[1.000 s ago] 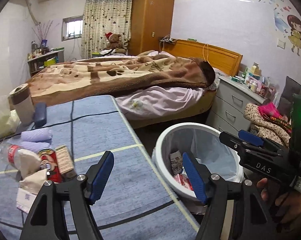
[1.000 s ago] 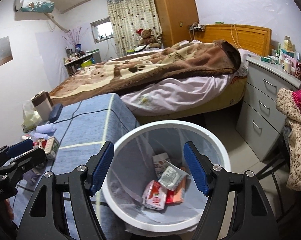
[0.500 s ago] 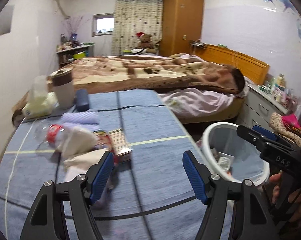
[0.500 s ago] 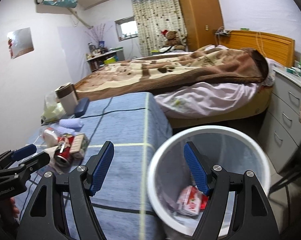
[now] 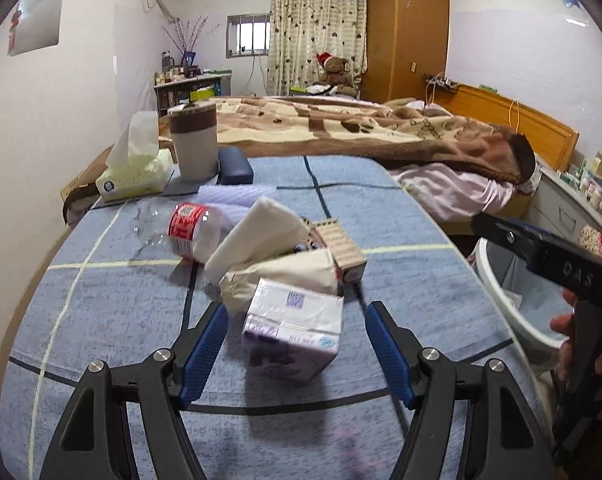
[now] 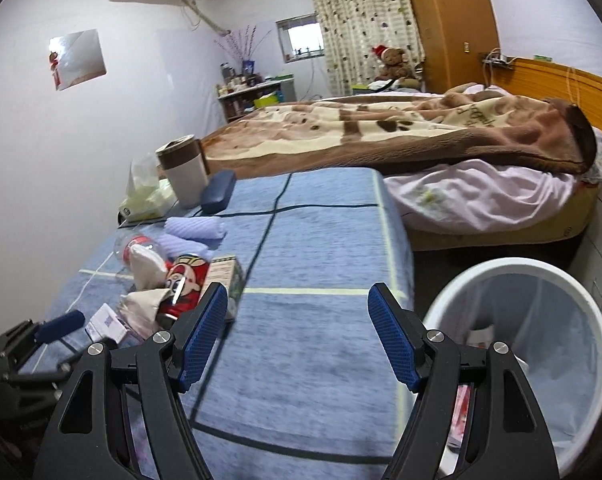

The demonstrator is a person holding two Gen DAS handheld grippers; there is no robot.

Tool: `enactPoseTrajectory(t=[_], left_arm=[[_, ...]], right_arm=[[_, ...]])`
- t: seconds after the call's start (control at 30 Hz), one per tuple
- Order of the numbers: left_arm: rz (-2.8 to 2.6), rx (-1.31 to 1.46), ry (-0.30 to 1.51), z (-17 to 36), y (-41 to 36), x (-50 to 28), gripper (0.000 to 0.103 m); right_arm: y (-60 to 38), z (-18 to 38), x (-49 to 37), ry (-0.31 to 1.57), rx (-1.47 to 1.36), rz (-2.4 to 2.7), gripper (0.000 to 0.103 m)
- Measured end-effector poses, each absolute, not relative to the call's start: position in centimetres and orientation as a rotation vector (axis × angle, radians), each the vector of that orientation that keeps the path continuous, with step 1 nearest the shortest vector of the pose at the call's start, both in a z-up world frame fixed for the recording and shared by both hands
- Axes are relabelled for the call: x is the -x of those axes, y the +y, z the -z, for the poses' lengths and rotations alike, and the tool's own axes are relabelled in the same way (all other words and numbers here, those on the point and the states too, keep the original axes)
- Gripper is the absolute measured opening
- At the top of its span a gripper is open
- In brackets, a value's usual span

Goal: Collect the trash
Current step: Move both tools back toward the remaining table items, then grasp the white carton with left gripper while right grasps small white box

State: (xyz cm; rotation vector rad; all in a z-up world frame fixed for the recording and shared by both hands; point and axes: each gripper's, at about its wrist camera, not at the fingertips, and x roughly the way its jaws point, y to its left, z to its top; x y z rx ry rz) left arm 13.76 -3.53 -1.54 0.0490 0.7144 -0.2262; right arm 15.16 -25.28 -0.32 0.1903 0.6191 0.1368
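Both grippers swung from the bin toward the litter; left gripper straddles a tissue pack, apparently ungripped; right gripper gapes empty.

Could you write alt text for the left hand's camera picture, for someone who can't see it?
Two open blue-padded fingers of the left gripper flank a small white and purple carton on a blue cloth-covered table, without touching it. Behind it lie crumpled tissues and a clear plastic bottle.
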Motion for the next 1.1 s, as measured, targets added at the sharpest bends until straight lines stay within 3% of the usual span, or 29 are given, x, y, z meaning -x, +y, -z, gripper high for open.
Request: enactPoseTrajectory(t=[1.1], left_arm=[[0.144, -0.021, 0.783, 5.1, 3.5, -19.5, 0.068]], right_arm=[[-18.7, 3.5, -21.6, 0.794, -0.087, -0.215, 0.074]])
